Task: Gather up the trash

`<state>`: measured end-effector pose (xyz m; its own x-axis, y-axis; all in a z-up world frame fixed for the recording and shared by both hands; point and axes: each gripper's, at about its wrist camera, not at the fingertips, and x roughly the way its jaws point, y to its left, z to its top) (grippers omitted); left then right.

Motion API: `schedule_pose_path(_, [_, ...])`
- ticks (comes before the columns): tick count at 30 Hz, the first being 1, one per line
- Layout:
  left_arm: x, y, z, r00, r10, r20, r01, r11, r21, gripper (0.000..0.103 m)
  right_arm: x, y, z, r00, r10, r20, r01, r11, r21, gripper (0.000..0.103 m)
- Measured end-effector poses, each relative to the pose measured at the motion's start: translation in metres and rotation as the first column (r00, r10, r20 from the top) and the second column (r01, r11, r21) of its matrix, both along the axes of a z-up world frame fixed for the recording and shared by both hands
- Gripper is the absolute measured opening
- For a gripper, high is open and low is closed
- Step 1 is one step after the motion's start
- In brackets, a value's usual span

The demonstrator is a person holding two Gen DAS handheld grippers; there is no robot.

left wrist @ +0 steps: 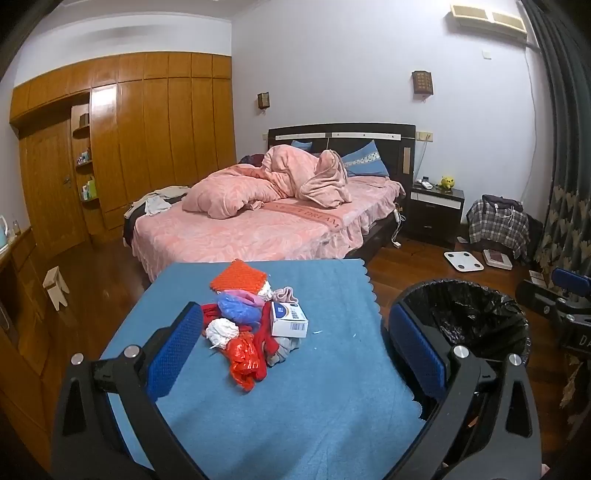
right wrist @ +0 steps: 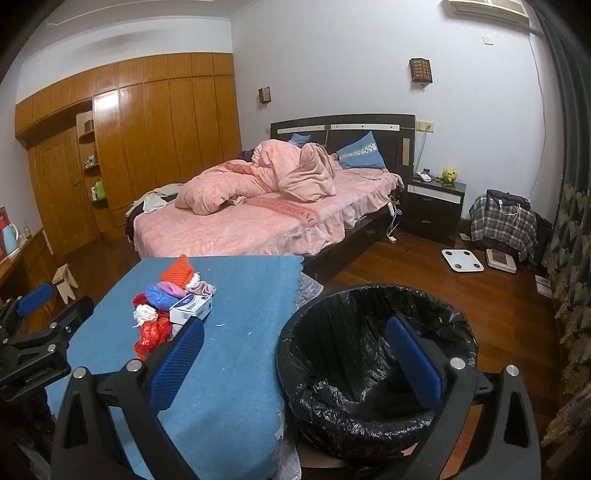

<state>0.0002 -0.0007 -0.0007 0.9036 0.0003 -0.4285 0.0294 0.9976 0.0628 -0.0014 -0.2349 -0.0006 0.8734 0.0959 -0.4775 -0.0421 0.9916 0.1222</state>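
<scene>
While both tilt down, left gripper (left wrist: 291,354) open, right gripper (right wrist: 295,354) open

Bin (left wrist: 480,317) partly behind a blue pad, its base unseen, box (left wrist: 289,319) print too small to read, grey cloth (left wrist: 286,349) mostly buried under the trash pile (left wrist: 251,325), air conditioner (right wrist: 487,7) cut by the top edge, shelf items (right wrist: 96,190) too small to tell

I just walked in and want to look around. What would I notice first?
Probably the bright heap of trash in the middle of the blue cloth on the table. Next comes the black-lined bin right beside the table, then the big pink bed behind them.
</scene>
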Motion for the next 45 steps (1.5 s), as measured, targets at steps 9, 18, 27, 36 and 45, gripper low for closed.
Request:
schedule_pose_path(9, [0.0013,0.0033,0.0015,1.0,0.003,0.001,-0.003,1.0,-0.006,0.098,-0.0001,0.0002,-0.0004,1.0,0.0,0.0,0.0,1.0,0.0,0.097])
schedule_pose_path(18, [0.0012,0.0033,0.0014,1.0,0.003,0.0,-0.003,1.0,-0.007,0.098,0.0,0.0006,-0.0008,1.0,0.0,-0.001,0.0,1.0,0.0,0.097])
schedule_pose_path(27, [0.0012,0.0034,0.0014,1.0,0.002,0.001,-0.002,1.0,-0.007,0.098,-0.0002,0.0006,-0.0006,1.0,0.0,0.0,0.0,1.0,0.001,0.097])
schedule_pose_path(36, [0.0015,0.0038,0.0015,1.0,0.002,0.001,-0.002,1.0,-0.008,0.098,-0.0001,0.001,0.0,1.0,0.0,0.0,0.0,1.0,0.002,0.097])
schedule_pose_path(45, [0.0012,0.0034,0.0014,1.0,0.003,0.001,-0.003,1.0,-0.008,0.098,0.0005,0.001,0.0,1.0,0.0,0.0,0.0,1.0,0.001,0.097])
